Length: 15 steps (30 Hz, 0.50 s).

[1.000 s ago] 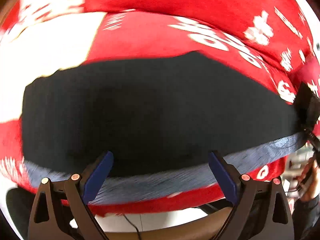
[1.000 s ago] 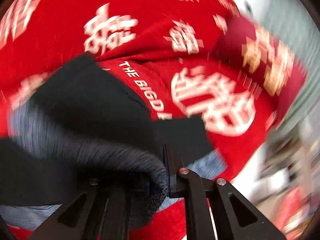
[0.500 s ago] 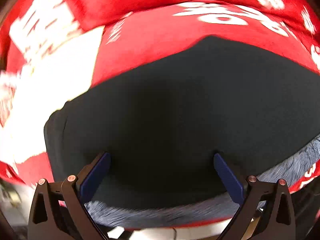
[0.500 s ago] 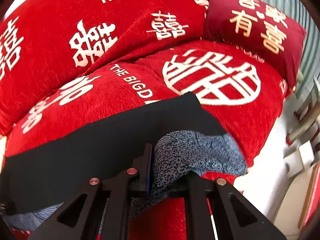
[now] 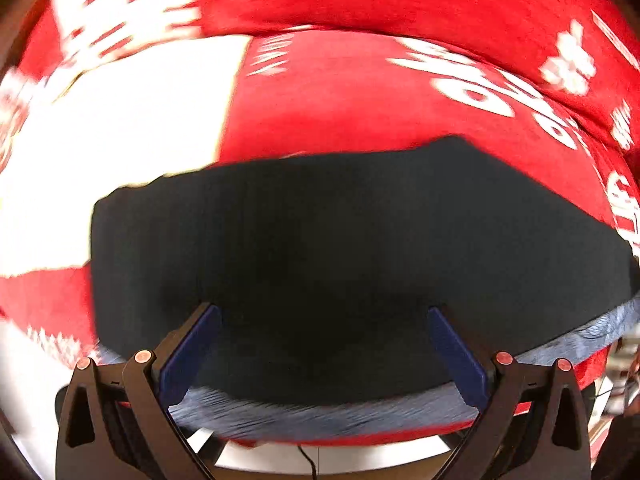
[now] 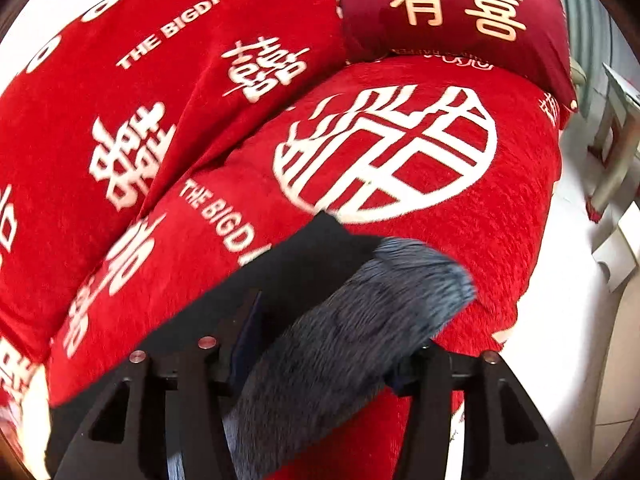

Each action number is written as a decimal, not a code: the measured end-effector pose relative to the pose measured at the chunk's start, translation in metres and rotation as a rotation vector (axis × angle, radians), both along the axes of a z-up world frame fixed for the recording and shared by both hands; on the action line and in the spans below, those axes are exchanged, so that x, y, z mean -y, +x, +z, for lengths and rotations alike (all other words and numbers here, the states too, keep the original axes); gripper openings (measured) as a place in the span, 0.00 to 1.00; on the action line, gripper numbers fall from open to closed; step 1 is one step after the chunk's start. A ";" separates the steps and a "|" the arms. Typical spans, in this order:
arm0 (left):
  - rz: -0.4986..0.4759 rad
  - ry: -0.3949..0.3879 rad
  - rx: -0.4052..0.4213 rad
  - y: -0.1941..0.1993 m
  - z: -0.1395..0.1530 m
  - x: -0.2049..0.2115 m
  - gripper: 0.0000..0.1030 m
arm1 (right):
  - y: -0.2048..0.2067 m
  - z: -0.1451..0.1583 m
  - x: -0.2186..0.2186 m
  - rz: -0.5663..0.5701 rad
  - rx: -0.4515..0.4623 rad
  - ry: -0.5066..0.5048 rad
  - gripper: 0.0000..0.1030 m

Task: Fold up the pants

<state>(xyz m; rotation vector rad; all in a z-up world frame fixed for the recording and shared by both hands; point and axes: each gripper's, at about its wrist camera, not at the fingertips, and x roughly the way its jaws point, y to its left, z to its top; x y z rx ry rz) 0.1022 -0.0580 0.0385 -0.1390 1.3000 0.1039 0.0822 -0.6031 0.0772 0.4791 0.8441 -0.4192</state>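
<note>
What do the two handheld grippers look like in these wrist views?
Both the left gripper and the right gripper have black plastic fingers with triangular cutouts, copper-coloured rivets and dark blue pads. No sleeves show.

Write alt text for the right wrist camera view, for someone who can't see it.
The right gripper, jaws just opening, straddles a fuzzy grey-lined fold of black pants on a red sofa cover printed with white characters. A dark red cushion sits behind.

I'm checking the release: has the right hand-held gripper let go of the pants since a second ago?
Yes. The right hand-held gripper has just been opening; the pants lie loose between its jaws on the red blanket.
</note>
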 end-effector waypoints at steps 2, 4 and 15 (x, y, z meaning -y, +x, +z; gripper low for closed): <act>-0.080 0.093 0.020 0.010 0.002 0.039 1.00 | 0.007 0.011 -0.009 0.028 0.005 -0.067 0.39; -0.154 0.242 0.055 0.019 -0.002 0.069 1.00 | 0.012 0.030 -0.028 0.060 0.008 -0.202 0.21; -0.087 0.154 0.000 -0.007 -0.023 -0.007 1.00 | 0.033 -0.035 -0.007 0.063 -0.255 -0.277 0.16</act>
